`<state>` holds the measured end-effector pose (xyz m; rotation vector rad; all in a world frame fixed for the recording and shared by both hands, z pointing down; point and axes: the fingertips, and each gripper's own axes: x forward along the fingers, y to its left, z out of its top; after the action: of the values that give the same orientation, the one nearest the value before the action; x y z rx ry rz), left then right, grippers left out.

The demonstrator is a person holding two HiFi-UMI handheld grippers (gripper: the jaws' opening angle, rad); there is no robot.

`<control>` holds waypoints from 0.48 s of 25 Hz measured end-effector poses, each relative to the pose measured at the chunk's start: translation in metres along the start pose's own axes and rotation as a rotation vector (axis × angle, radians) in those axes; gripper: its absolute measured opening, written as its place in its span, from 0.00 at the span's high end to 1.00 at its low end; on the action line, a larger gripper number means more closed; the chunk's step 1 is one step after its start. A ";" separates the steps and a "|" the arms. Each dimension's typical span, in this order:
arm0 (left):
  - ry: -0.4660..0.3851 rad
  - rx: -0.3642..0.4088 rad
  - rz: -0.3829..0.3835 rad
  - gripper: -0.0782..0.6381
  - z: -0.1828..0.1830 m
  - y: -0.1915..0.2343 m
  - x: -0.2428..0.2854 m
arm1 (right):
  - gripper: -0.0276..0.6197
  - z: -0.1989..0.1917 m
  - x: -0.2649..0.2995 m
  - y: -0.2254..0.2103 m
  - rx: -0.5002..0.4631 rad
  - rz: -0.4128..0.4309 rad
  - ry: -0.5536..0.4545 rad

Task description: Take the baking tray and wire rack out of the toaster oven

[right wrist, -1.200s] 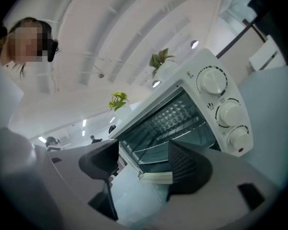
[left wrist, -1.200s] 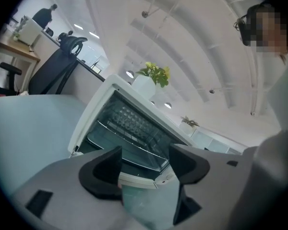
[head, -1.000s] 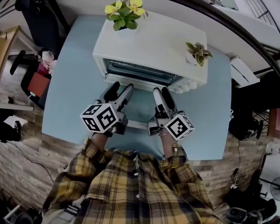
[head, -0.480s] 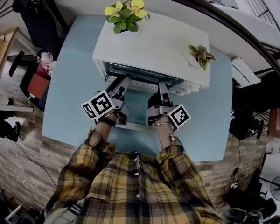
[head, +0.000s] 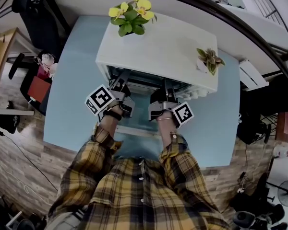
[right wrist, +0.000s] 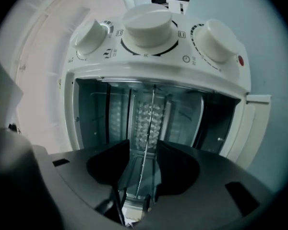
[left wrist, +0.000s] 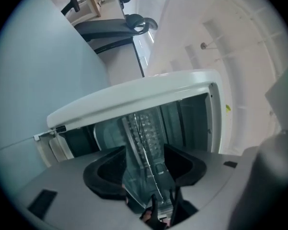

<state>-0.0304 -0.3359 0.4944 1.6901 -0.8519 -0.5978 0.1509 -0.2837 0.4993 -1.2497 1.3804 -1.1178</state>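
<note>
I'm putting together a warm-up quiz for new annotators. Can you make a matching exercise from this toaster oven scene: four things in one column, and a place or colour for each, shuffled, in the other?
Things
1. yellow-flowered plant
2. knobs
3. wire rack
4. table

Place or colour
a. inside the open toaster oven
b. pale blue
c. on top of the toaster oven
d. on the toaster oven's front, beside the opening

Pairs: 1-c, 2-d, 3-a, 4-b
</note>
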 end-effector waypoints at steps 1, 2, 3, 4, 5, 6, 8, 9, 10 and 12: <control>-0.005 -0.016 -0.001 0.57 0.000 0.002 0.002 | 0.69 -0.001 0.002 -0.001 0.005 0.000 -0.007; -0.009 -0.032 -0.002 0.58 0.001 0.005 0.003 | 0.72 -0.001 0.004 -0.002 0.012 -0.002 -0.014; -0.014 -0.049 -0.002 0.59 0.001 0.007 0.005 | 0.74 -0.001 0.006 -0.003 0.016 -0.003 -0.020; -0.019 -0.066 -0.003 0.60 0.001 0.009 0.006 | 0.77 -0.001 0.007 -0.003 0.016 -0.004 -0.025; -0.021 -0.082 -0.005 0.61 0.001 0.010 0.008 | 0.82 -0.002 0.007 -0.003 0.013 -0.006 -0.030; -0.020 -0.094 -0.008 0.63 0.000 0.011 0.009 | 0.88 -0.002 0.007 -0.004 0.008 -0.009 -0.035; -0.011 -0.112 -0.010 0.67 -0.003 0.012 0.009 | 0.92 -0.002 0.005 -0.004 0.003 -0.009 -0.044; -0.007 -0.119 -0.009 0.71 -0.004 0.012 0.009 | 0.92 -0.001 0.004 -0.004 0.006 -0.006 -0.048; -0.006 -0.126 -0.009 0.76 -0.005 0.013 0.009 | 0.93 -0.001 0.004 -0.005 0.012 -0.004 -0.052; -0.008 -0.135 -0.022 0.81 -0.004 0.010 0.009 | 0.93 -0.002 0.004 -0.005 0.032 0.003 -0.060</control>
<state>-0.0240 -0.3424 0.5058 1.5771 -0.7819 -0.6633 0.1496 -0.2883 0.5046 -1.2482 1.3142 -1.0880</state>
